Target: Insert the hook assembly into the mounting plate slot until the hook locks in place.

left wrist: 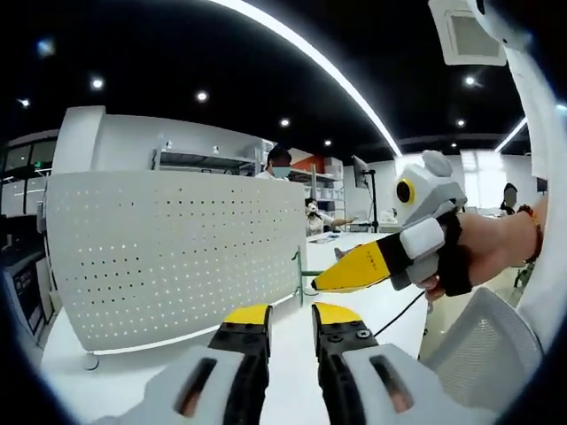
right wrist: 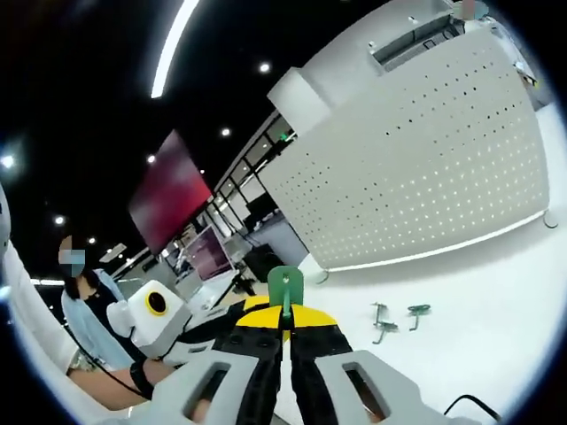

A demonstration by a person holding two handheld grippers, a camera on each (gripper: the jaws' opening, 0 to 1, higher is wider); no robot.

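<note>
The right gripper (right wrist: pixel 285 341) is closed on a green hook (right wrist: pixel 285 288): in the right gripper view the yellow-tipped jaws meet on its thin stem, and its flat tab with a small hole stands up just above the tips. In the left gripper view this same gripper (left wrist: pixel 319 283) enters from the right, carried in a person's hand (left wrist: pixel 483 252), with its tip near the right edge of the white perforated panel (left wrist: pixel 177 252). The panel stands upright on the white desk (left wrist: pixel 292 372) and serves as the mounting plate. The left gripper (left wrist: pixel 290 320) is open and empty, with a clear gap between its jaws, and points at the lower part of the panel. Two more hooks (right wrist: pixel 396 317) lie on the desk in front of the panel, apart from it. The hook appears small, light and rigid, probably coated wire or moulded plastic, so weight is no concern; rotation in the grasp is. A thin stem can pivot between flat jaws, so the hold should be low on the stem, leaving the tab and the locking end free to enter the hole. The panel looks like thin sheet on small feet and may slide under insertion pressure; bracing it with the free gripper would be prudent.
</note>
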